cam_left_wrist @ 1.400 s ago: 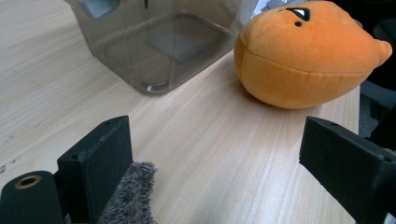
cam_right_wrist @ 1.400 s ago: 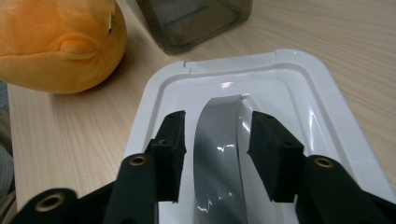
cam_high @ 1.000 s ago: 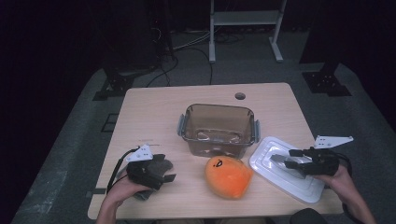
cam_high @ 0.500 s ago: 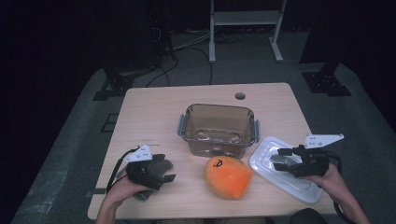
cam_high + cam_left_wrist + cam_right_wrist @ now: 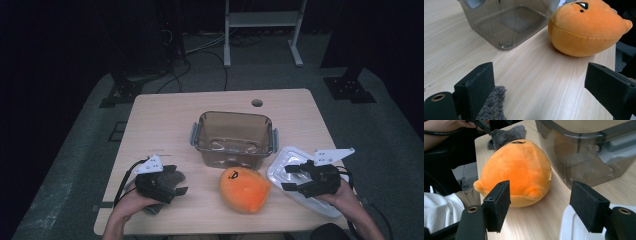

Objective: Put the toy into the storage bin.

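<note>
— What's changed in the last second?

— The right gripper (image 5: 295, 179) has slid along the white lid (image 5: 282, 165) toward the orange plush toy (image 5: 245, 188), and its jaws have just been opening. They stand apart now with nothing between them; in the right gripper view the plush sits just ahead of the gap, untouched.

— And the other hand?

— The left gripper (image 5: 176, 186) hasn't shifted. It rests at the near left of the counter (image 5: 165, 125) on a grey fuzzy cloth (image 5: 175, 176), jaws wide apart; the cloth's fringe lies against one jaw in the left gripper view, but nothing is clamped.

— So what does that mean for the job?

— I'd judge the right hand is lining up to take the plush, probably to drop it in the clear brown container (image 5: 234, 137). The plush lies on the counter's near edge, just in front of the container and beside the lid, so nothing is packed yet.

— The surface?

— Pale wood grain, with a round cable hole (image 5: 257, 103) near the far edge. The container stands open in the middle.

— The room?

— Dark. Grey carpet, cables trailing on the floor, black stand feet at both sides and a white metal frame (image 5: 262, 20) behind.
</note>
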`<state>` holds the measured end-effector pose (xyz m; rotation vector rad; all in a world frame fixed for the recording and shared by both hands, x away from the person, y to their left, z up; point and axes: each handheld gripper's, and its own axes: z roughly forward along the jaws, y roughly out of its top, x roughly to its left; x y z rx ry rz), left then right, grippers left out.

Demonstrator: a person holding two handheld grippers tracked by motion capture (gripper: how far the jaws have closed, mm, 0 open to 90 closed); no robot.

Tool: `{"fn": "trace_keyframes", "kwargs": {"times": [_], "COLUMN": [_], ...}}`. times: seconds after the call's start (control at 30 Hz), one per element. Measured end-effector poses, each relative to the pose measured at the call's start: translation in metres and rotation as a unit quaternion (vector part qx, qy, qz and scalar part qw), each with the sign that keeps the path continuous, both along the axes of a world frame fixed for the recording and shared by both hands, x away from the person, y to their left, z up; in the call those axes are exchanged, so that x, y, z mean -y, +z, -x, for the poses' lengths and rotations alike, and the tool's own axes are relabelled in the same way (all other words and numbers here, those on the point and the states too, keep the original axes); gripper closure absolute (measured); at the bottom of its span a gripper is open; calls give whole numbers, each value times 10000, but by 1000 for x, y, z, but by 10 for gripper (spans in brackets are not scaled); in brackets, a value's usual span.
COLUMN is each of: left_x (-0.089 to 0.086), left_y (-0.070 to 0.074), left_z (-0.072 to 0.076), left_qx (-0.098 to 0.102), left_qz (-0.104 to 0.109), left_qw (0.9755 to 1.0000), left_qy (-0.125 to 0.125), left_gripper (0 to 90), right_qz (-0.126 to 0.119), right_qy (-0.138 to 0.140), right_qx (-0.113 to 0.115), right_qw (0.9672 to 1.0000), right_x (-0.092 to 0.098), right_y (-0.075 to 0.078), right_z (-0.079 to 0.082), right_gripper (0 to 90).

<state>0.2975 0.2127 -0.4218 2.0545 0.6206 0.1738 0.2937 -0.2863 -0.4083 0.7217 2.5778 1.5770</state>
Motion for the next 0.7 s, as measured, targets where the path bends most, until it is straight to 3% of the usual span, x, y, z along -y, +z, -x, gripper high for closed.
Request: {"fn": "trace_keyframes", "kwargs": {"times": [0.7], "left_x": [0], "left_y": [1], "left_z": [1], "left_qx": [35], "left_qz": [3], "left_qw": [10000], "left_qy": [-22], "left_gripper": [84], "right_qz": [-32], "right_qy": [451], "right_qx": [156], "right_qw": [9989], "right_x": [-46], "right_y": [11], "right_z": [3], "right_gripper": [318]}}
